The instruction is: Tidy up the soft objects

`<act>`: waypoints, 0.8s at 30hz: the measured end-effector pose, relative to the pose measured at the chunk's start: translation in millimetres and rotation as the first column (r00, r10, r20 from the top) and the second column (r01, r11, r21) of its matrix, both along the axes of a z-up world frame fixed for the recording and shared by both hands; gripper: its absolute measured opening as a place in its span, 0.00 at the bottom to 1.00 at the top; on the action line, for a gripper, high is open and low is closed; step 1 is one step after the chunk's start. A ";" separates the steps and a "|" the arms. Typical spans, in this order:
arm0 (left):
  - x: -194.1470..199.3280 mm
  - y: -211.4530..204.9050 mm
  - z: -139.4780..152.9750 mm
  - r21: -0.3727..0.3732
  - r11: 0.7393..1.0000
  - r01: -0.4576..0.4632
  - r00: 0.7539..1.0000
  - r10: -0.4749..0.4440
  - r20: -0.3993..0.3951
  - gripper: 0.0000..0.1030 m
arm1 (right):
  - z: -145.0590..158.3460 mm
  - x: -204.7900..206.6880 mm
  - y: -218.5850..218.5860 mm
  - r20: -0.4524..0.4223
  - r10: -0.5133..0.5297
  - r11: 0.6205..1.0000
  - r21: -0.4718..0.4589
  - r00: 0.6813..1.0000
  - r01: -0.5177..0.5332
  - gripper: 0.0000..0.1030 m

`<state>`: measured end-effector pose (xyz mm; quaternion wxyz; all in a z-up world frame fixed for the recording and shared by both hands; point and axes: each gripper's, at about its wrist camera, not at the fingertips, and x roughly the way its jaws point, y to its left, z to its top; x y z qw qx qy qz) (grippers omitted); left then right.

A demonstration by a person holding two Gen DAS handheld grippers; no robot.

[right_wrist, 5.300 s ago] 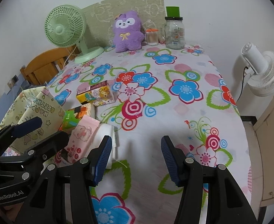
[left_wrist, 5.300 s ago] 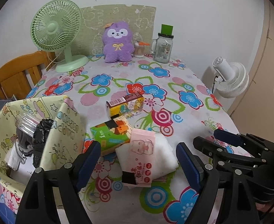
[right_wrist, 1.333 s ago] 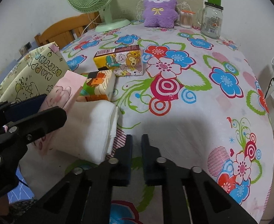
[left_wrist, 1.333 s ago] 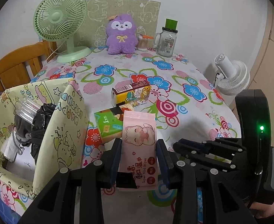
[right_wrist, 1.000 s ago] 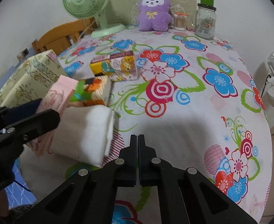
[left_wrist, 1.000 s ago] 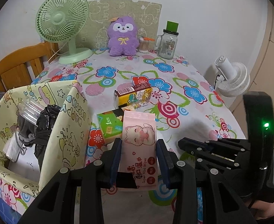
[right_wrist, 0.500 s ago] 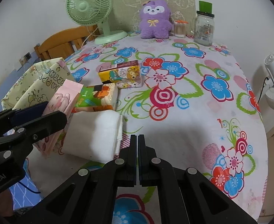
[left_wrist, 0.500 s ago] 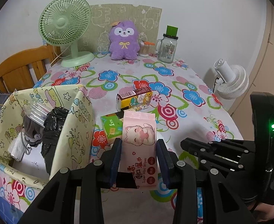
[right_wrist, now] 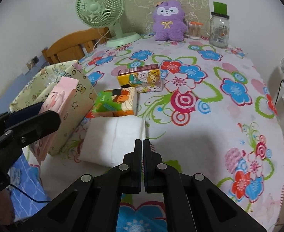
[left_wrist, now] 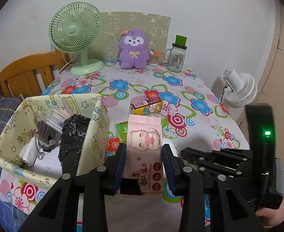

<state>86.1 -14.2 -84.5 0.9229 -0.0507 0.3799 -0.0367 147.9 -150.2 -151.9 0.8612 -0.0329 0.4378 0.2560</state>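
Wipes lifted off the desk, headed for the bin

The desk has dropped away; the bin now sits just left of the wipes, clenched in the left tongs, raised. Right tongs idle, closed on nothing, over the towel.

on the pink wipes pack, printed lengthwise in red: "super mini wipes", beside larger characters not clear enough to read. on the yellow fabric bin, black lettering, too bent to make out. on the two tissue packs, only cartoon pictures readable.
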 end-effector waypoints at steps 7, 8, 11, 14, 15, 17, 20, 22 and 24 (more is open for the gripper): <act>-3.9 7.0 3.7 -0.004 1.000 -0.020 1.000 0.020 0.012 0.37 | -5.9 -4.2 13.6 -0.004 0.023 0.999 -0.025 1.000 -0.023 0.69; -4.9 7.2 3.9 -0.003 1.000 -0.021 1.000 0.021 0.013 0.37 | -6.1 -4.6 14.6 -0.007 0.031 0.999 -0.018 0.999 -0.031 0.69; -5.2 6.7 3.9 -0.004 1.000 -0.021 1.000 0.021 0.014 0.37 | -12.3 -2.5 18.7 -0.021 0.030 0.998 -0.051 0.999 -0.031 0.59; -6.0 7.1 4.9 -0.006 1.000 -0.023 1.000 0.023 0.018 0.37 | -19.2 -0.9 21.7 -0.035 0.034 0.995 -0.094 0.999 -0.037 0.24; -6.0 7.6 5.1 -0.006 1.000 -0.023 1.000 0.023 0.019 0.37 | -19.1 -1.9 21.7 -0.032 0.036 0.994 -0.098 0.999 -0.039 0.21; -5.7 7.9 5.4 -0.006 1.000 -0.026 0.999 0.026 0.019 0.37 | -17.3 -3.9 22.9 -0.019 0.042 0.992 -0.118 0.999 -0.044 0.17; -5.9 8.2 5.7 -0.007 1.000 -0.026 0.999 0.026 0.019 0.37 | -14.2 -5.4 22.1 -0.004 0.040 0.991 -0.131 0.999 -0.040 0.12; -5.9 8.0 6.2 -0.005 1.000 -0.025 0.999 0.025 0.022 0.37 | -10.2 -6.7 20.2 0.009 0.034 0.991 -0.133 0.999 -0.032 0.09; -6.0 8.1 7.2 -0.005 1.000 -0.025 0.999 0.025 0.025 0.37 | -6.3 -8.2 17.7 0.018 0.030 0.992 -0.125 0.999 -0.028 0.08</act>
